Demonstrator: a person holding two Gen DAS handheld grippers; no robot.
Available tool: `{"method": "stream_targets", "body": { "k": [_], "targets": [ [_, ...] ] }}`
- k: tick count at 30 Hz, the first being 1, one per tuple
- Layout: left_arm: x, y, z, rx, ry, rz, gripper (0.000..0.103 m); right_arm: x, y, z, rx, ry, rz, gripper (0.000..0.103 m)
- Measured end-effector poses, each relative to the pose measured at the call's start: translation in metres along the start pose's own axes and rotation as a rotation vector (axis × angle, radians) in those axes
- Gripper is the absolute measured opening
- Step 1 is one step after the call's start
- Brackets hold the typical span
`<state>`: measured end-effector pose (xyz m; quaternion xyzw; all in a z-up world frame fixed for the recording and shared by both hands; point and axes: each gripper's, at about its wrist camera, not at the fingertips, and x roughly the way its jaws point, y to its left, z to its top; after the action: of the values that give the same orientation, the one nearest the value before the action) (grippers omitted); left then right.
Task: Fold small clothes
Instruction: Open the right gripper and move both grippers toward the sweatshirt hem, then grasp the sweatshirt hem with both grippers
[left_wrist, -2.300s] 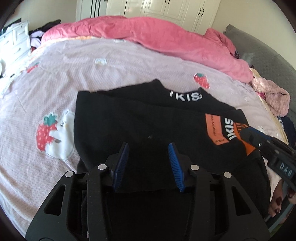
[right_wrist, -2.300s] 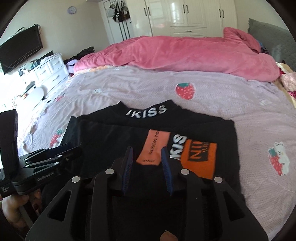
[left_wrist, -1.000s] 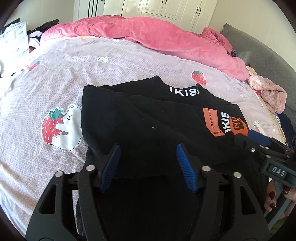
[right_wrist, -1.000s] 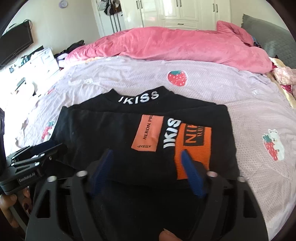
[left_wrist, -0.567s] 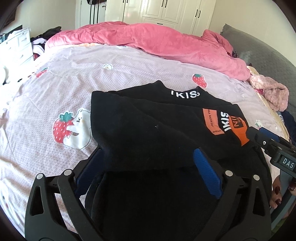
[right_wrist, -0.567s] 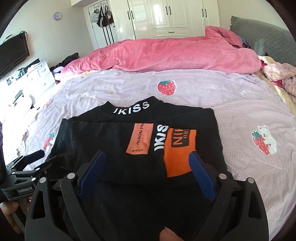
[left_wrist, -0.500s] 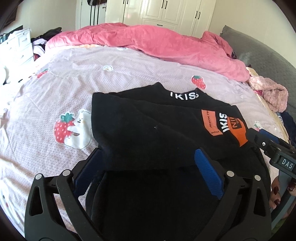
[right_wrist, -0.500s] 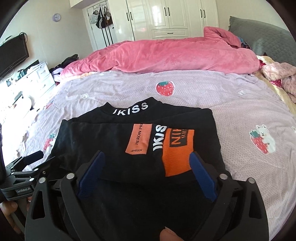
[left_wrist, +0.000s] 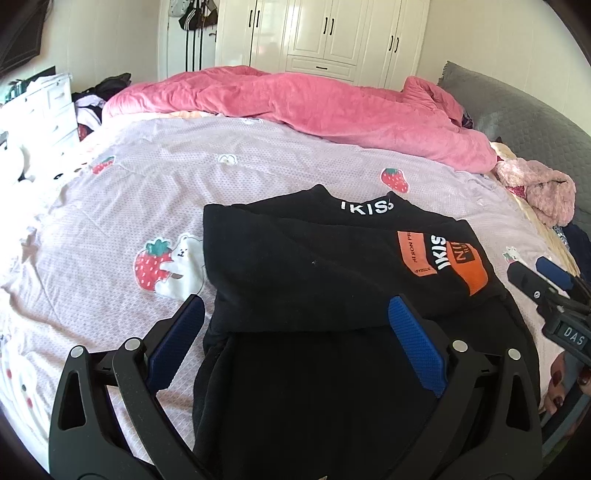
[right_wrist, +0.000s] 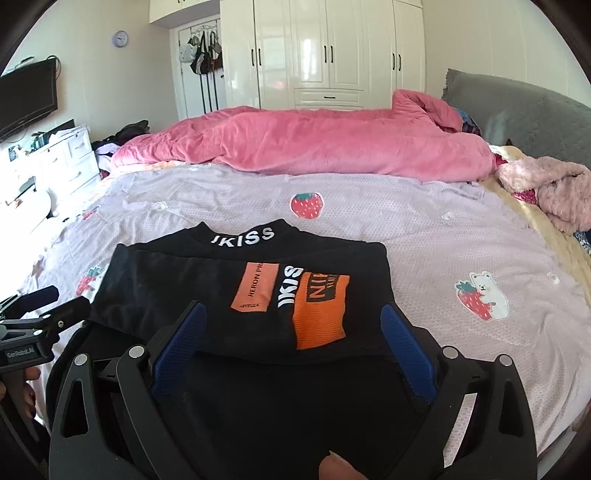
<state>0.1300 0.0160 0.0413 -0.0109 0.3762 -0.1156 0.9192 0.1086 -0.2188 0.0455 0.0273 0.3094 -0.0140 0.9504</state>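
Once clamped, both fingers (left_wrist: 413, 350) now wide

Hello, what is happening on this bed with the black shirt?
A person is folding a black shirt on the bed, with a gripper in each hand. The shirt lies partly folded, its orange patch on top. The jaws of the left gripper and the right gripper have just been opening. Both now stand wide open above the near part of the shirt, holding nothing. A pink blanket lies further back on the bed.
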Motion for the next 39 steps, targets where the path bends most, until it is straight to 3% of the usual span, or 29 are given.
{"method": "stream_targets", "body": {
  "k": [15, 26, 39],
  "targets": [
    [-0.030, 0.008, -0.029, 0.003, -0.026, 0.003, 0.094, -0.031, 0.002, -0.024, 0.002, -0.034, -0.009, 0.095],
    [-0.052, 0.034, -0.065, -0.035, -0.001, 0.050, 0.094, -0.069, -0.026, -0.048, 0.064, -0.051, -0.023, 0.096],
    [-0.081, 0.069, -0.100, -0.092, 0.012, 0.097, 0.094, -0.085, -0.063, -0.094, 0.105, 0.027, -0.058, 0.096]
  ]
}}
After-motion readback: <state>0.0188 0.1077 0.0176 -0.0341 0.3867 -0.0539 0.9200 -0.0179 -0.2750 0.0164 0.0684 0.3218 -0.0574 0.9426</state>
